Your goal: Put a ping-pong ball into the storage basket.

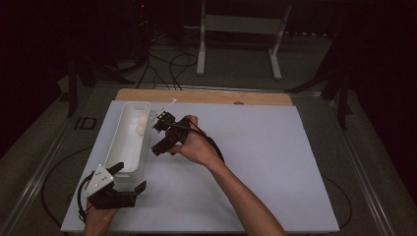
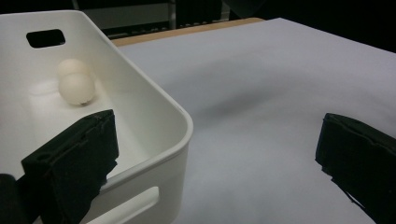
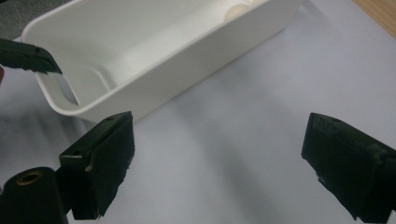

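A long white bin (image 1: 117, 140) lies lengthwise at the left of the white table sheet (image 1: 255, 162). Two pale balls (image 2: 76, 88) rest together at its far end, and they also show in the high view (image 1: 141, 128). My left gripper (image 1: 129, 178) is open at the bin's near end. One jaw is inside the bin (image 2: 183, 122) and the other is outside over the sheet, with the corner between them. My right gripper (image 1: 160, 132) is open just right of the bin's long wall (image 3: 187, 60), with nothing between its fingers. A left jaw tip (image 3: 28, 57) shows at that bin's near end.
The wide right half of the sheet (image 1: 275, 147) lies bare. A wooden table edge (image 1: 206, 96) runs along the far side. Behind it, a white stand (image 1: 241, 29) and several cables (image 1: 172, 69) sit on the dark floor.
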{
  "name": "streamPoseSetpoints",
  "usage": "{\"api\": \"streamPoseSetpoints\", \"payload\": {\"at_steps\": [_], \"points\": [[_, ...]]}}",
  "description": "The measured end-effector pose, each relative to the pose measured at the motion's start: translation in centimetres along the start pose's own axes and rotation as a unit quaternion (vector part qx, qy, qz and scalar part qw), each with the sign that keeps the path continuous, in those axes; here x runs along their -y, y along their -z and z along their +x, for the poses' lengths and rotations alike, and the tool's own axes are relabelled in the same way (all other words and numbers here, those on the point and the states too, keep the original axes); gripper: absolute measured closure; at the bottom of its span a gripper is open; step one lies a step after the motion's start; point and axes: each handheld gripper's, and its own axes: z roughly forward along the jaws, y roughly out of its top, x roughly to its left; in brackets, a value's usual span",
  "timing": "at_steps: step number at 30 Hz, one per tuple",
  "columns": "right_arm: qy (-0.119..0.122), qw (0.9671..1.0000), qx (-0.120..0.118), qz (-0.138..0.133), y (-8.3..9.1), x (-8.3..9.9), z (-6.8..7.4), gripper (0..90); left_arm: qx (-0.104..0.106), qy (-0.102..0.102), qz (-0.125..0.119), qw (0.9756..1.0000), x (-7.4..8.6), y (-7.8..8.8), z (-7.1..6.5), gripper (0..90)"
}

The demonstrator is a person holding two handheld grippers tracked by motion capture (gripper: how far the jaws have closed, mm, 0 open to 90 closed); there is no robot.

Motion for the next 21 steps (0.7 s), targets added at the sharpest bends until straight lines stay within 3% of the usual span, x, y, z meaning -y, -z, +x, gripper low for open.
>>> {"api": "streamPoseSetpoints", "payload": {"at_steps": [21], "points": [[-0.018, 0.9995, 0.019, -0.015, 1.6, 5.1, -1.8, 9.5, -0.005, 0.000, -0.002, 1.0000, -0.1, -0.1, -0.1, 0.0]]}}
